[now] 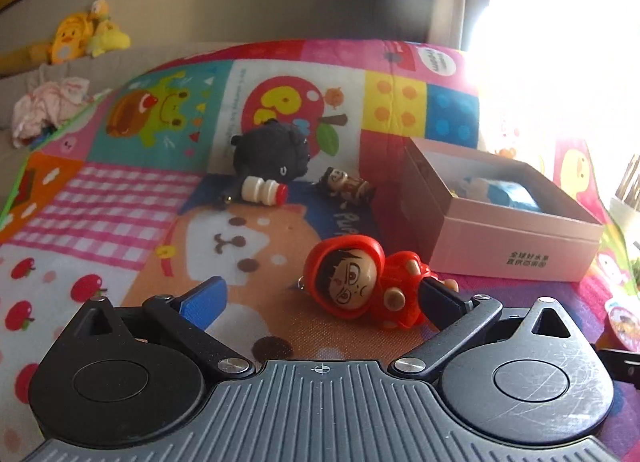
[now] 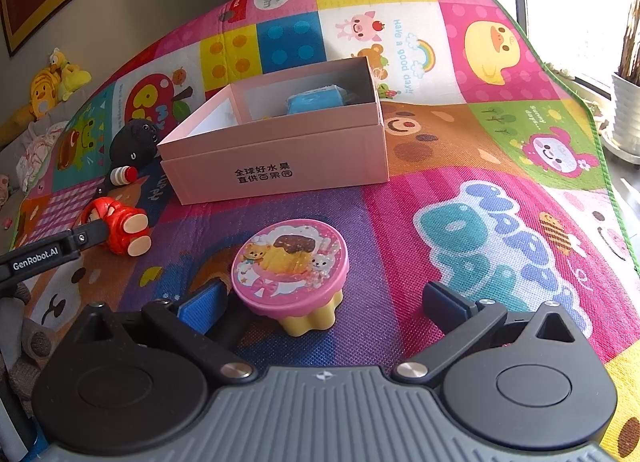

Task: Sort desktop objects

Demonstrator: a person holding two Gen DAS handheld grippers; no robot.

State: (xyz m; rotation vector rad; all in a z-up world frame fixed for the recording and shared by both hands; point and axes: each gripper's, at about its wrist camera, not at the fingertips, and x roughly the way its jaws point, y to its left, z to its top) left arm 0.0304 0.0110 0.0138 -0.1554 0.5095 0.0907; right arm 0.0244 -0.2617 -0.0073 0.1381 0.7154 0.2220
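A red hooded doll point(image 1: 368, 282) lies on the colourful mat between the open jaws of my left gripper point(image 1: 320, 298); its right finger touches the doll's body. The doll also shows in the right wrist view point(image 2: 120, 226). A pink-lidded yellow pudding cup point(image 2: 292, 266) stands between the open jaws of my right gripper point(image 2: 324, 302), close to the left blue pad point(image 2: 200, 308). The open pink box point(image 2: 280, 166) holds a blue item point(image 2: 316, 100); the box also shows in the left wrist view point(image 1: 500, 230).
A black plush toy point(image 1: 272, 150), a small white bottle with a red cap point(image 1: 264, 190) and a brown figurine point(image 1: 346, 184) lie beyond the doll. Yellow plush ducks point(image 1: 80, 34) sit on a sofa behind. A white plant pot point(image 2: 626, 110) stands past the mat's right edge.
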